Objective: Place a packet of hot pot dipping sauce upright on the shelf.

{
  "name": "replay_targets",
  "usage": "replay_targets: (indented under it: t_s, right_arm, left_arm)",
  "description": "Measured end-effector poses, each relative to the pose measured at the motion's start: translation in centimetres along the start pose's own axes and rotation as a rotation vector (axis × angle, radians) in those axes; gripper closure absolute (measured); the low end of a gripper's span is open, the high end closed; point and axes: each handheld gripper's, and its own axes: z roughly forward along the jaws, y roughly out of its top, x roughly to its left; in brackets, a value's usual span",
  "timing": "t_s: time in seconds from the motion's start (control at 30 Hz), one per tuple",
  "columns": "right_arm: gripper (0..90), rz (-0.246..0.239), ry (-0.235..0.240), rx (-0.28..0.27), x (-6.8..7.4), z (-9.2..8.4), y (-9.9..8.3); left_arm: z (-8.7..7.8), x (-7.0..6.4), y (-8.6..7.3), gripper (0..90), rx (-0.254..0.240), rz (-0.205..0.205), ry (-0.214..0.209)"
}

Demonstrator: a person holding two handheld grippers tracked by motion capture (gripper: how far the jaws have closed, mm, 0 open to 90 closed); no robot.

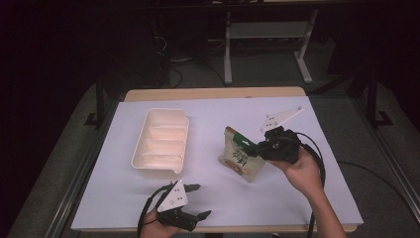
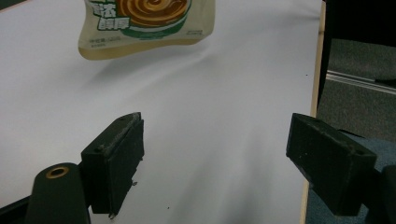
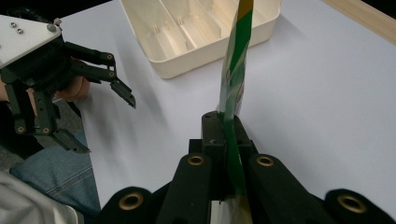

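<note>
A tan snack pouch [image 1: 239, 159] with a green top and a brown swirl print hangs tilted just above the white table sheet, right of centre. My right gripper [image 1: 255, 147] is shut on the pouch's green upper edge [image 3: 232, 95], which runs edge-on between the closed jaws. The pouch's lower part [image 2: 144, 25] hangs above the sheet in the left gripper view. My left gripper [image 1: 197, 201] sits near the table's front edge, open, with nothing between its fingers [image 2: 114, 161]. The left gripper [image 3: 100, 105] also appears open at the left of the right gripper view.
A cream plastic tray [image 1: 161, 141] with several compartments lies left of centre on the white sheet [image 1: 297, 188]; the tray's wall [image 3: 196, 65] is beyond the pouch. The wooden table edge [image 2: 312, 107] is close on the right of my left gripper. A person's jeans-clad leg [image 3: 56, 172] is below the front edge.
</note>
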Motion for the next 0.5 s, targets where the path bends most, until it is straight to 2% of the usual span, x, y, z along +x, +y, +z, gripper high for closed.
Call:
replay_targets:
  t_s: [0.5]
  right_arm:
    - [89.8, -0.025, 0.03, 0.008, -0.4, 1.2, 2.4]
  left_arm:
    - [-0.1, -0.1, 0.1, 18.5, -0.002, 0.015, 0.004]
